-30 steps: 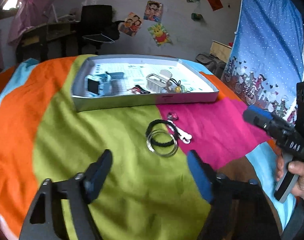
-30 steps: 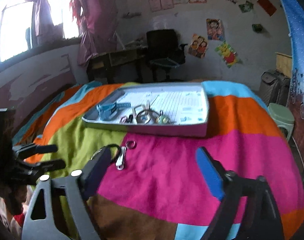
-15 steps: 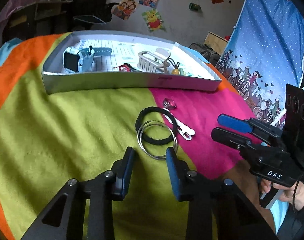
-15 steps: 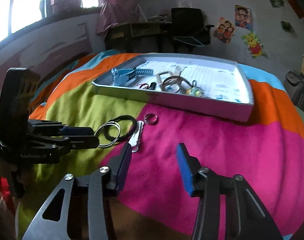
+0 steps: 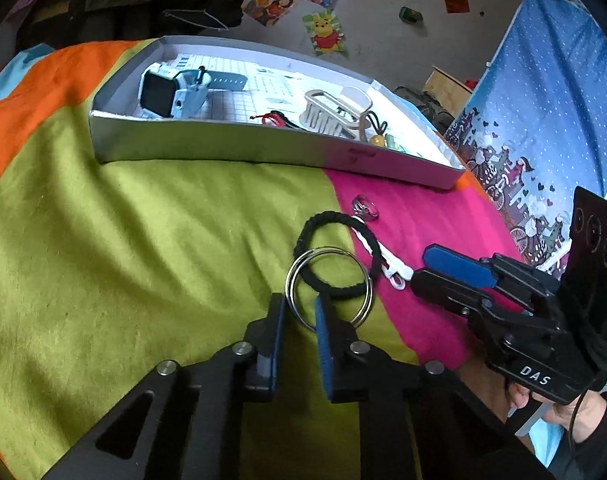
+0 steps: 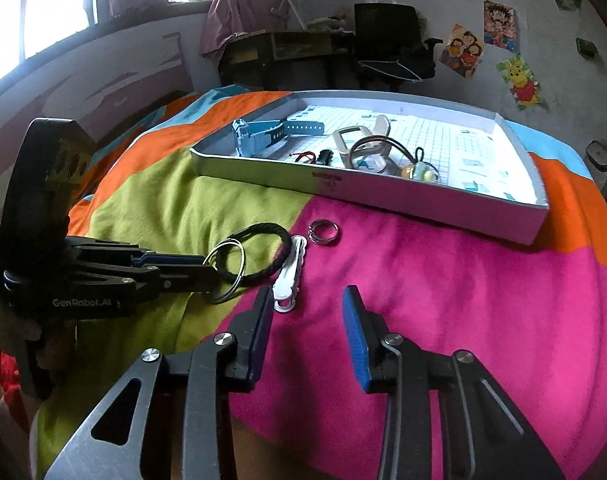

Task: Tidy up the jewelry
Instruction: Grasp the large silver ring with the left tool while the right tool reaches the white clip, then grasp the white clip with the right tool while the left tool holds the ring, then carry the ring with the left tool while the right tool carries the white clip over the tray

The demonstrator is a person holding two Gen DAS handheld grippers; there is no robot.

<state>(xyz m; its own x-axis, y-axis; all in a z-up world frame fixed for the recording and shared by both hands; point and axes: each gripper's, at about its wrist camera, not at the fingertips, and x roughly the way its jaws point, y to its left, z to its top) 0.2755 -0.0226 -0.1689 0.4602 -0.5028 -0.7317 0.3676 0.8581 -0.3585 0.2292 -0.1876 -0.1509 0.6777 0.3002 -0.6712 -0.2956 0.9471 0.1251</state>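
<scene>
Silver bangles [image 5: 361, 276] lie on the bedspread over a black braided bracelet [image 5: 323, 220]. My left gripper [image 5: 299, 312] has nearly closed its fingers around the near rim of the bangles; in the right wrist view [image 6: 207, 268] its tips sit at the bangles [image 6: 241, 256]. A white hair clip [image 5: 391, 264] [image 6: 289, 276] and a small silver ring [image 5: 365, 210] [image 6: 323, 232] lie beside them. My right gripper [image 6: 307, 312] is open, just short of the clip. The white tray [image 5: 231, 148] [image 6: 383, 196] stands behind.
The tray holds a blue watch [image 5: 171, 92], a white claw clip [image 5: 335, 112], a red-black item [image 5: 275, 118] and a beaded hair tie [image 5: 377, 138]. A blue curtain [image 5: 543, 100] hangs at right. A desk and chair [image 6: 383, 48] stand beyond the bed.
My left gripper has moved forward to the bangles and narrowed its fingers around their rim. My right gripper has come closer to the white clip, still open.
</scene>
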